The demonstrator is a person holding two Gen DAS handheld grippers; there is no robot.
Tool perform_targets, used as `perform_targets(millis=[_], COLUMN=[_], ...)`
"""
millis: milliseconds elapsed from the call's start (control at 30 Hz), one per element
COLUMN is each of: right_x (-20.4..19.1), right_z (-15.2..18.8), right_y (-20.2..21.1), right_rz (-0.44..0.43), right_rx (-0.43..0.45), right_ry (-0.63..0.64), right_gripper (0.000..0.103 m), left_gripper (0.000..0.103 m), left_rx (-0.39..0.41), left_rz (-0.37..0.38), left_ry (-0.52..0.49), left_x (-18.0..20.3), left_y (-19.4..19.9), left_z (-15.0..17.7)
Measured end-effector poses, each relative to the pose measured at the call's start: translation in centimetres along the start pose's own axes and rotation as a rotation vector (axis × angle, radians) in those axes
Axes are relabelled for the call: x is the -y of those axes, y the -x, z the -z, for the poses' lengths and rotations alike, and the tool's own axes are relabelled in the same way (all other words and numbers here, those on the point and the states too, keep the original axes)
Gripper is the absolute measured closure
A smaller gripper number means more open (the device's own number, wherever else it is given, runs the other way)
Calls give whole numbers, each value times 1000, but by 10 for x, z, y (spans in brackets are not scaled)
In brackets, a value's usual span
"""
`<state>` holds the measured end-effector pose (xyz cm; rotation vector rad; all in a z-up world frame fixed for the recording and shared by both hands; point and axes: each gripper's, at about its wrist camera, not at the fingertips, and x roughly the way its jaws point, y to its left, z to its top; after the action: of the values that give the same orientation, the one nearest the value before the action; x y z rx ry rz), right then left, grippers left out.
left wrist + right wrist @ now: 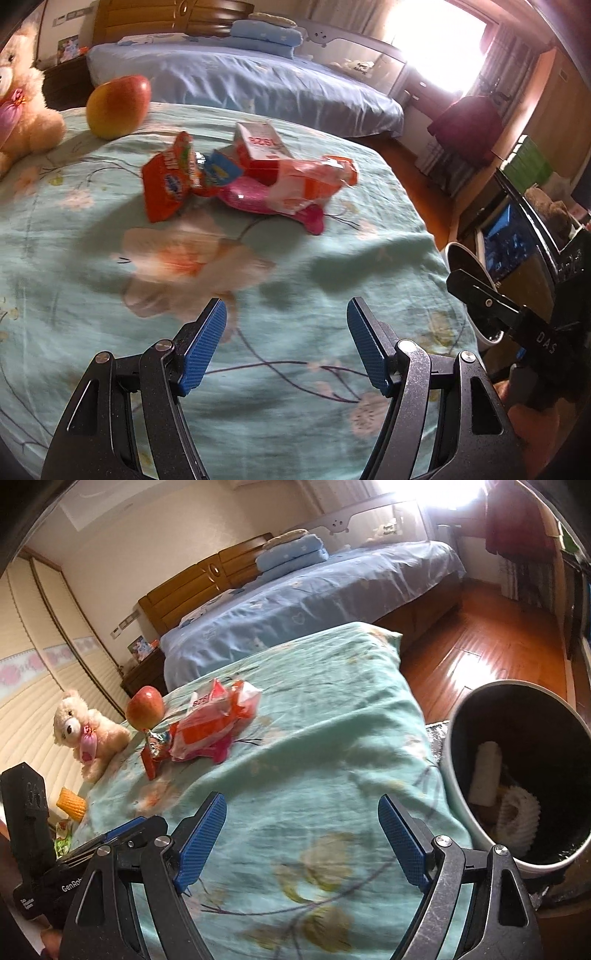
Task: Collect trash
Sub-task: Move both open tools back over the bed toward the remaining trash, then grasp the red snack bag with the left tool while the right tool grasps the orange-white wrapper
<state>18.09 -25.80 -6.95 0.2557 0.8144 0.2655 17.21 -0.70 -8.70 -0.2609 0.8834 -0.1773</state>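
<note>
A round bin with a dark inside stands on the floor, just beside the edge of the bed with the green flowered sheet. Some things lie at the bottom of it — a white roll that leans up against the wall, and a white frilly paper cup next to it. Something brownish sits under them, but it is too dark to tell what it is.

The trash is not in the bin. It lies in a small heap on the green sheet, well away from both grippers. In the heap are an orange snack bag, a small box with red on it, a crinkly orange and white wrapper and a pink wrapper under the rest. They touch and lie partly on top of each other.

An apple sits on the sheet past the heap, and a teddy bear sits near it. A second bed with a blue sheet stands farther back.

The left gripper hangs over the sheet and tips downward toward the heap. Its blue pads stand well apart, with nothing between them. The right gripper also tips down over the sheet, close to the bin — its pads stand even wider apart, and it holds nothing. In the left view, the right gripper shows as a black shape at the edge, in front of the bin.
</note>
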Motion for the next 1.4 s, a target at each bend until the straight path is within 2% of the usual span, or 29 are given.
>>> perform_targets(millis=[367, 700, 1067, 1233, 1400], right_x=[-29, -39, -54, -61, -55], right_z=[-8, -21, -42, -53, -59], right_y=[-28, -48, -72, -87, -110], right_rz=[-47, -74, -114, -140, -152], right_rx=[-25, -18, -18, -16, -50], right_ry=[32, 24, 23, 9, -42], right_gripper=[17, 17, 17, 17, 19], left_gripper=[34, 34, 34, 34, 35], left_rx=[16, 46, 68, 60, 36], left_rz=[-48, -84, -84, -87, -85], left_ry=[61, 87, 89, 65, 71], left_x=[-37, -62, -74, -73, -79], left_y=[2, -5, -14, -28, -47], left_z=[-11, -35, -70, -84, -90])
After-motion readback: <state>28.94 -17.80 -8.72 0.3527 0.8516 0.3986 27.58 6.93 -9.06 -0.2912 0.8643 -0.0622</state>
